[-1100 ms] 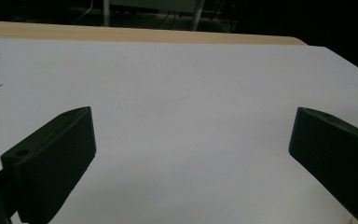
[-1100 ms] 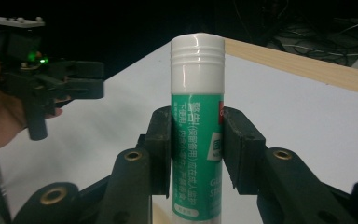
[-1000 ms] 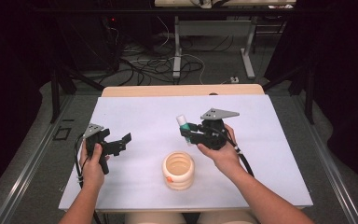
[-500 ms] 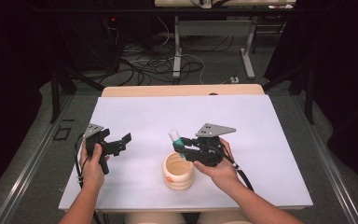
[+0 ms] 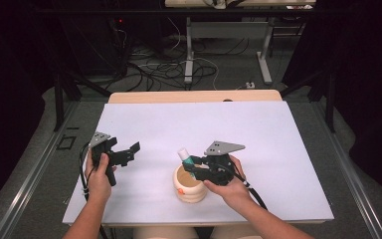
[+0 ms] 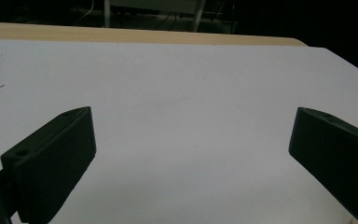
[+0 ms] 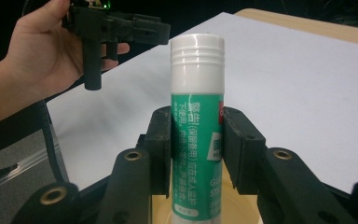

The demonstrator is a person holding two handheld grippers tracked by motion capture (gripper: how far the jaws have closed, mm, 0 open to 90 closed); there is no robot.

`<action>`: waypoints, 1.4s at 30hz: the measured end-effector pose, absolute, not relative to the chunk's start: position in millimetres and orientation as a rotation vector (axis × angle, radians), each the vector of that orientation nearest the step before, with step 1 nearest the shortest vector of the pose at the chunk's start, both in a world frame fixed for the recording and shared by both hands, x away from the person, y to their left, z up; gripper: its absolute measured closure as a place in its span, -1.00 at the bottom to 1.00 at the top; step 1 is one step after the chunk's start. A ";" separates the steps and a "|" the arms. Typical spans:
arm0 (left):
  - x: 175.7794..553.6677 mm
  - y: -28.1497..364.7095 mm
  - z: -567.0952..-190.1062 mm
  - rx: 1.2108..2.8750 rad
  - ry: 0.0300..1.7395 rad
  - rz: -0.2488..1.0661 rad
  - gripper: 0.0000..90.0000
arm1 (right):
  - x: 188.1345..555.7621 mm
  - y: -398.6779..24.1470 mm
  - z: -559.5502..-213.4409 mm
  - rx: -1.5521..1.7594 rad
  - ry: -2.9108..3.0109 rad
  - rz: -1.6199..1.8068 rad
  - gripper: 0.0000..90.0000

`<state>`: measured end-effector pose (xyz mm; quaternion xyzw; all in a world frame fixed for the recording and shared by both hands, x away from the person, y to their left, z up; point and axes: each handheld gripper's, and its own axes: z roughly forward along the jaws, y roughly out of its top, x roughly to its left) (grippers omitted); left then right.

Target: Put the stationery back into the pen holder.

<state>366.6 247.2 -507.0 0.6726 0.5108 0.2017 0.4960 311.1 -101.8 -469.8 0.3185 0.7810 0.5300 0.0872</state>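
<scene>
A green glue stick with a white cap [image 7: 196, 126] is clamped upright between the jaws of my right gripper [image 7: 196, 154]. In the high view the right gripper [image 5: 193, 164] holds the glue stick [image 5: 185, 156] just above the rim of a round cream-coloured cup [image 5: 189, 184] near the table's front edge. The yellowish inside of the cup [image 7: 205, 210] lies directly beneath the stick. My left gripper [image 5: 129, 152] is held up at the left of the table, apart from the cup, its jaws wide open with nothing between them [image 6: 186, 158].
A white sheet [image 5: 258, 139] covers the table, with a wooden strip [image 5: 194, 96] along the far edge. Cables and metal frame legs lie on the floor beyond. The person's other hand with the left gripper [image 7: 116, 28] is at the upper left of the right gripper view.
My right gripper has carried the glue stick leftward, nearer and lower, from behind the cup to just over its opening. The left gripper has stayed where it was.
</scene>
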 end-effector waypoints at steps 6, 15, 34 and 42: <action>366.4 247.3 -507.2 1.632 1.241 0.489 -0.99 | 309.1 -100.2 -478.7 0.948 2.354 1.545 0.46; 366.5 247.4 -507.4 1.634 1.241 0.490 -0.99 | 307.9 -98.1 -488.7 0.940 2.377 1.508 0.45; 366.4 247.5 -506.9 1.633 1.239 0.494 -0.99 | 306.4 -94.5 -495.0 0.919 2.425 1.452 0.45; 366.4 247.5 -506.9 1.629 1.240 0.496 -0.99 | 306.1 -93.3 -497.1 0.915 2.442 1.431 0.45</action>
